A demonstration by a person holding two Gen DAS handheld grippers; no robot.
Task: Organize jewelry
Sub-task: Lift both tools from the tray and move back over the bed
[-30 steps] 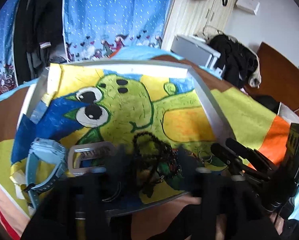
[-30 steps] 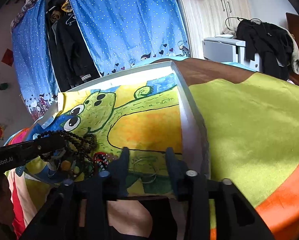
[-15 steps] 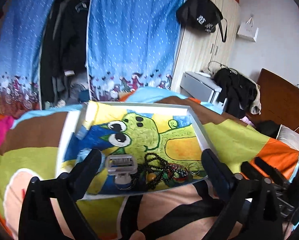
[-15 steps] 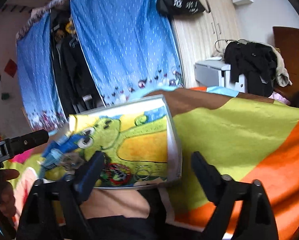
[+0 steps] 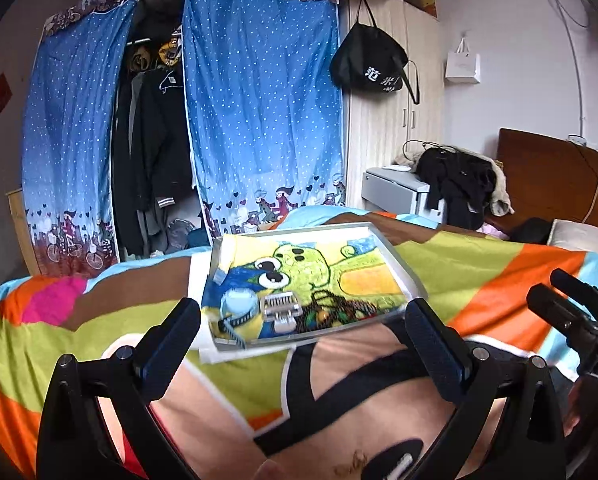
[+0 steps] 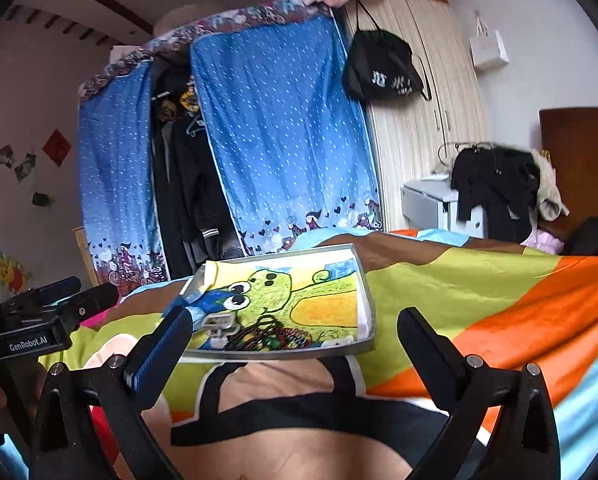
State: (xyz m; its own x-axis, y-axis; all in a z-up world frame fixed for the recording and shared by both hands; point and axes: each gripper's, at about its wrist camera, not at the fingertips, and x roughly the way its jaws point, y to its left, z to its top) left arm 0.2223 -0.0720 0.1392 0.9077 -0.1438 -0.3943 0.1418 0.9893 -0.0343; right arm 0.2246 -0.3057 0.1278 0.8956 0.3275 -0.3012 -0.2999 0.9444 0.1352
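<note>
Silver-rimmed, the tray sits on the bright patchwork bedspread ahead of us and a little below both grippers. Going left to right along its near edge we see a pale blue watch, a silver hair clip, then a tangle of dark bead strands beside it. Our left gripper hangs wide open and empty, the watch and clip straight ahead between its fingers. Our right gripper is opening its jaws, with nothing between them, and faces the beads and the tray's right half. We judge the left hand nearer the watch, the right nearer the beads; the tray's long axis runs across our view
</note>
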